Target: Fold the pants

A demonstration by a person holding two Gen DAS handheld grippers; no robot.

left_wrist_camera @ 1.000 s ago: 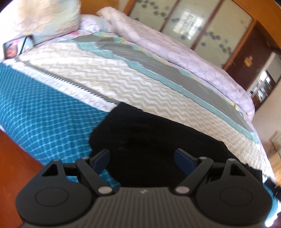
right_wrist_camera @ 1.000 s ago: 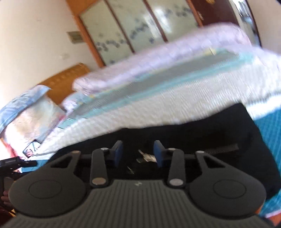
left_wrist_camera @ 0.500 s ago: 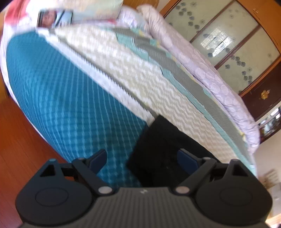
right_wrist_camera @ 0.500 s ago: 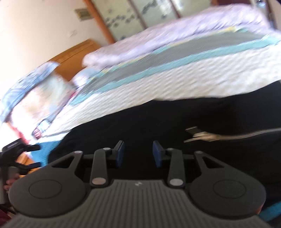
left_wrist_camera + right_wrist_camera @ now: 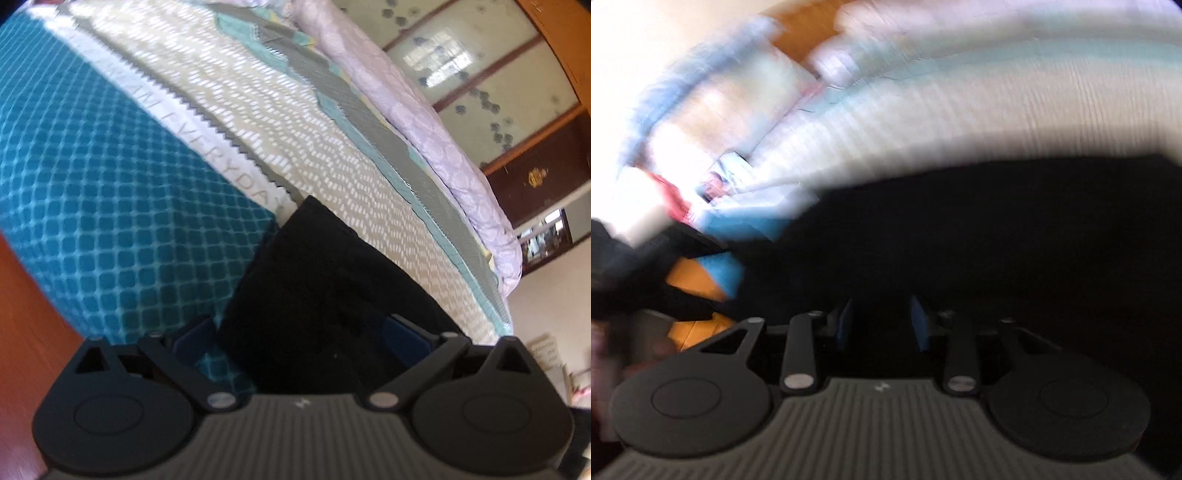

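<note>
Black pants [image 5: 325, 295] lay on bed [image 5: 110, 221] near its edge; left gripper [image 5: 299, 336] jaws had just opened wide straddling pants' corner, right gripper [image 5: 881, 325] jaws were closing, still apart, over pants to pinch for fold.

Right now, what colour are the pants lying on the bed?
Plain black pants, no visible pattern; clearest in the left wrist view, against the teal checked bedspread.

Sunny bedroom here: big bed [image 5: 122, 206] with a teal-and-cream patterned cover, lilac quilt [image 5: 436, 122] along the far side, frosted-glass wardrobe doors [image 5: 476, 70] behind, reddish wood floor [image 5: 22, 332].
</note>
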